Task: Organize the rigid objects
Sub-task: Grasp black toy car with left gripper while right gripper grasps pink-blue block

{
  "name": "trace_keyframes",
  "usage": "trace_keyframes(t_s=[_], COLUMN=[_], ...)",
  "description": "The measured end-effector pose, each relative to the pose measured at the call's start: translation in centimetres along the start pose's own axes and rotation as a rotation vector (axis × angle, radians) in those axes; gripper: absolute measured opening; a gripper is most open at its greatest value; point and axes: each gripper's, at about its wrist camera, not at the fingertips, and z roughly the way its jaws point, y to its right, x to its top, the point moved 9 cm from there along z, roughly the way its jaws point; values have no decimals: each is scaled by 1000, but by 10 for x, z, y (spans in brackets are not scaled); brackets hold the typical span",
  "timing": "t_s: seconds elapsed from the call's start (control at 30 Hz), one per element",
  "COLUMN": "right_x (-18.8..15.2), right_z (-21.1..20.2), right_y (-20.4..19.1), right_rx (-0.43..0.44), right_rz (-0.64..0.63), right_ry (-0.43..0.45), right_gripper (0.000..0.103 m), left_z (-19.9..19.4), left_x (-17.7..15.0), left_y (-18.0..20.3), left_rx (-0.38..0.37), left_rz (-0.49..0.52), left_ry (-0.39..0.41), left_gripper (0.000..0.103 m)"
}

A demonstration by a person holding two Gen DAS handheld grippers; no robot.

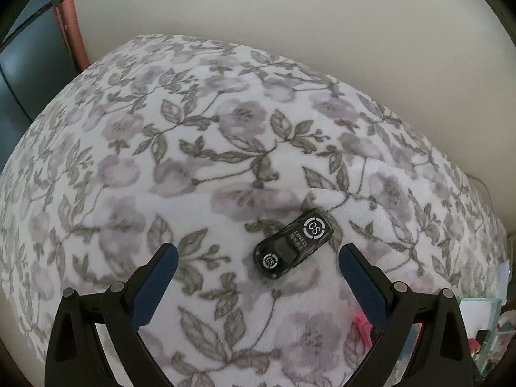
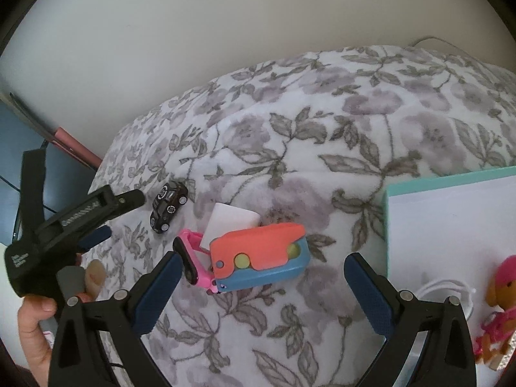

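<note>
floral bedding [image 2: 290,148] covers a bed in front of a plain pale wall. at far left in the right wrist view, a hand [image 2: 32,329] holds the left tool [image 1: 258,258], spread, with nothing between its pads. just beyond lies a black toy car [image 1: 293,243]. further right, a pink watch [image 2: 193,258] touches an orange-and-blue toy [image 2: 261,258] and a white card [image 2: 232,222]. the right tool [image 2: 259,269] hovers spread over them. a teal-rimmed box [image 2: 451,174] sits at right.

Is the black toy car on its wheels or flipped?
On its wheels: the black toy car shows its roof and printed top, wheels against the blanket.
</note>
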Motion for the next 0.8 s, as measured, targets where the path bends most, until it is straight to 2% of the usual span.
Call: trace_keyframes(t_s=[0.23,0.43,0.63,0.8], right_x=[1,0,1,1], right_z=[13,21,21,21], right_y=[-3,-2,-2,-3], right_rx=[19,14,5,14], right_rz=[-24,-41,-48,-39], right_ry=[-27,-38,-42,-52], right_gripper=[101,101,88,85], left_z=[22,36,39,39], left_x=[-2,-5,-2,0], left_y=[10,12,14,21], left_rx=[-8,13,17,5], left_rz=[43,44,44,66], left_ry=[-13,-19,7,32], left_gripper=[100,100,100,98])
